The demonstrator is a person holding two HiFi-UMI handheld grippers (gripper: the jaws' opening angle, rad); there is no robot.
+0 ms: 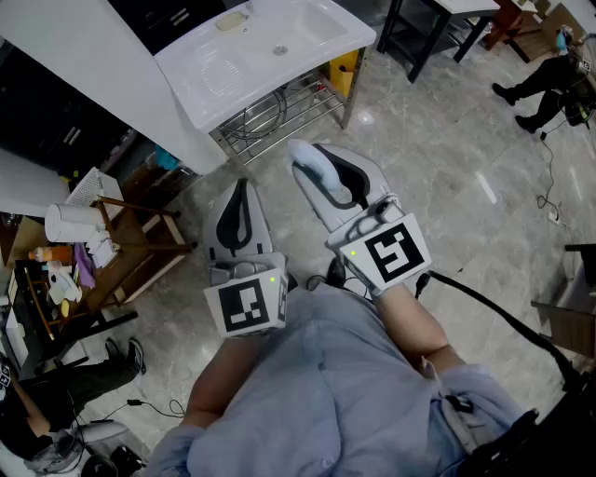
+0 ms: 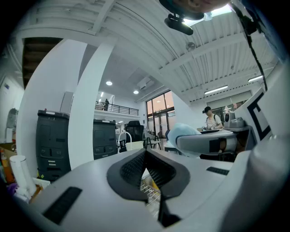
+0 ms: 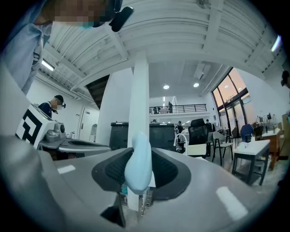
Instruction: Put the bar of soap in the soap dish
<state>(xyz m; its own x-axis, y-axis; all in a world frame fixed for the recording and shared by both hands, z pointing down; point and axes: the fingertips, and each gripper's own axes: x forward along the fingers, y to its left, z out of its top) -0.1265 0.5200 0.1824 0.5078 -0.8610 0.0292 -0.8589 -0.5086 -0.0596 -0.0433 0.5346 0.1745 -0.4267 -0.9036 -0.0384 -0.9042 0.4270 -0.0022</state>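
**Soap clamped in the right gripper, short of the washbasin**

The right gripper (image 1: 321, 174) is closed on a pale blue bar of soap (image 3: 137, 166). In the right gripper view the bar stands on edge between the two dark ribbed pads, and its rounded top rises above them. From the head view, the soap is in the air over the floor (image 1: 447, 140), just in front of the washbasin's (image 1: 209, 88) near corner. It is not over the bowl.

The left gripper (image 1: 242, 200) is beside the right one, a little farther back from the washbasin. The left gripper view shows its jaws meeting at the tips with nothing between them. Both grippers point level towards the washbasin.

A small beige oval thing (image 1: 231, 20) lies on the washbasin's far rim, beside the bowl. It is too small to tell whether it is the soap dish. A wire rack (image 1: 279, 112) sits under the washbasin. Well to the left of the washbasin is a wooden shelf (image 1: 140, 247) with a white roll (image 1: 73, 222) on it.
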